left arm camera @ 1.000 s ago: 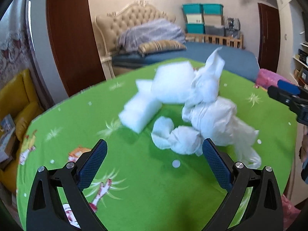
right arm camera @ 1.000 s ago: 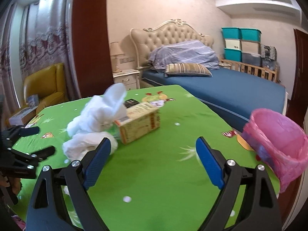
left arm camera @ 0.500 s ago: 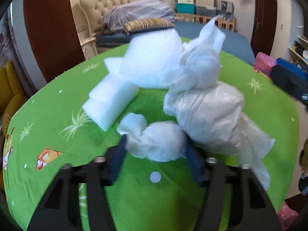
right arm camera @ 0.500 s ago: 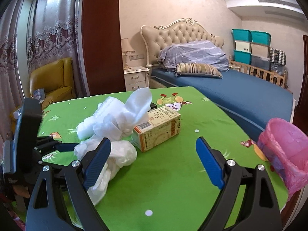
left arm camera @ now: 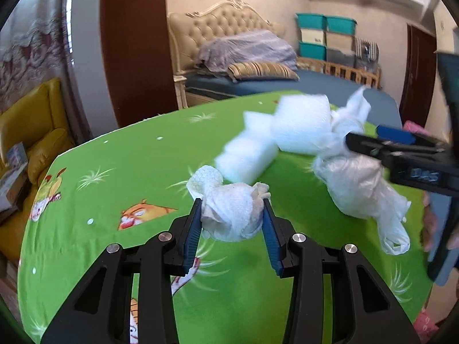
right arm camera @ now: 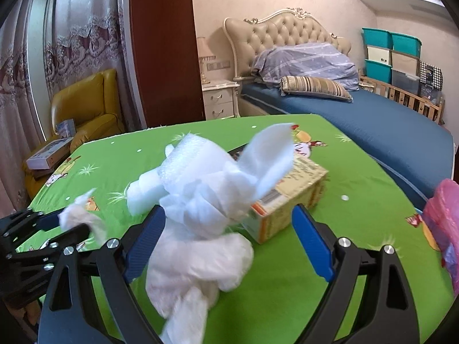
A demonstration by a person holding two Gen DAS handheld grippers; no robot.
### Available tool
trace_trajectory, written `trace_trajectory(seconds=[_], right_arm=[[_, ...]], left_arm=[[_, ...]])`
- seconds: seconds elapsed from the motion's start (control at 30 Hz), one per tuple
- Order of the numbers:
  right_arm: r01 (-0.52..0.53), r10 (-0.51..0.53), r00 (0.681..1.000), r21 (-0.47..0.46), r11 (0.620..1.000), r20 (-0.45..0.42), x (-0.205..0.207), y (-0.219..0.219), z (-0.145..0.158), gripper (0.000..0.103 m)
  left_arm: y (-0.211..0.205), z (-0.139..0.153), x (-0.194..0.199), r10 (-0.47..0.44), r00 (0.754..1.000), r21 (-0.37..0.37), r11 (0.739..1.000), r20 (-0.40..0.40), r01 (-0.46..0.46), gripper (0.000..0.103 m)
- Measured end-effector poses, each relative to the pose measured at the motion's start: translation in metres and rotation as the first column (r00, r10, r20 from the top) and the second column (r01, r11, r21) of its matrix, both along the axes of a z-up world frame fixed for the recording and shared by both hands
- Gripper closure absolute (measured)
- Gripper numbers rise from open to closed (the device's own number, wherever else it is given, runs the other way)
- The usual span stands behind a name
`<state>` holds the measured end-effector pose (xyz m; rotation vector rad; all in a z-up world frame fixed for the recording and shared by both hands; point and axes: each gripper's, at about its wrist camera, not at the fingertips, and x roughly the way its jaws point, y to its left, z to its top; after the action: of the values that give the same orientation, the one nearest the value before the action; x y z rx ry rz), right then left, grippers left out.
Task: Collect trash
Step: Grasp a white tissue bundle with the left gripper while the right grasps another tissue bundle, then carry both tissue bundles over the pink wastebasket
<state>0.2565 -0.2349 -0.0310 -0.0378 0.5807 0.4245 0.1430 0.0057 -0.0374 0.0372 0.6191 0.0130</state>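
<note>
1. Trash lies on a green bench (left arm camera: pixel 120 154): a small paper wad (left arm camera: pixel 232 212), a knotted white bag (right arm camera: pixel 198 246), foam blocks (left arm camera: pixel 246 154) and a carton (right arm camera: pixel 289 197).
2. Left claw (left arm camera: pixel 231 223) is closing, its pads pressing the wad at 6 o'clock in its view.
3. Right claw (right arm camera: pixel 229 246) stands wide, unclenched, with the bag between its fingers, ungripped.
4. Judging by this, collection has barely begun; every piece remains on the bench.
5. Only the right view shows the carton and a pink bin bag (right arm camera: pixel 441 226) at 3 o'clock.
</note>
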Motion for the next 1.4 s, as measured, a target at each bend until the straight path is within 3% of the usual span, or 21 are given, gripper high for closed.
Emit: trace_trajectory(seconds=[0.07,0.13,0.17,0.27,0.83,1.4], right_arm=[[0.008,-0.008,1.000,-0.014,1.000,-0.012,0.006,0.009,-0.002,0.017],[0.010,-0.011,1.000,-0.024,1.000,-0.027,0.011,0.015,-0.006,0.037],[0.010,-0.011,0.999,-0.030,0.999,-0.031,0.011,0.017,-0.008,0.058],[0.021,-0.022,1.000,-0.039,0.999,-0.021,0.006,0.019,-0.010,0.066],[-0.022,0.024,0.984,-0.014,1.000,0.176,-0.065,-0.007,0.035,0.068],[-0.006,0.018,0.969,-0.049,0.999,0.245,-0.097,-0.030,0.040,0.068]], left_arm=[[0.004,0.001,-0.005,0.012,1.000,-0.009,1.000,0.020,-0.012,0.063],[0.007,0.004,-0.010,0.019,0.999,-0.023,1.000,0.047,-0.018,0.063],[0.009,0.005,-0.012,0.022,0.998,-0.022,1.000,0.057,-0.021,0.063],[0.011,0.008,-0.013,0.024,0.997,-0.023,0.999,0.074,-0.022,0.063],[0.007,0.021,-0.023,0.033,0.987,-0.024,0.999,0.154,-0.030,0.063],[-0.024,0.047,-0.034,-0.030,0.963,-0.018,0.999,0.266,0.036,0.062]])
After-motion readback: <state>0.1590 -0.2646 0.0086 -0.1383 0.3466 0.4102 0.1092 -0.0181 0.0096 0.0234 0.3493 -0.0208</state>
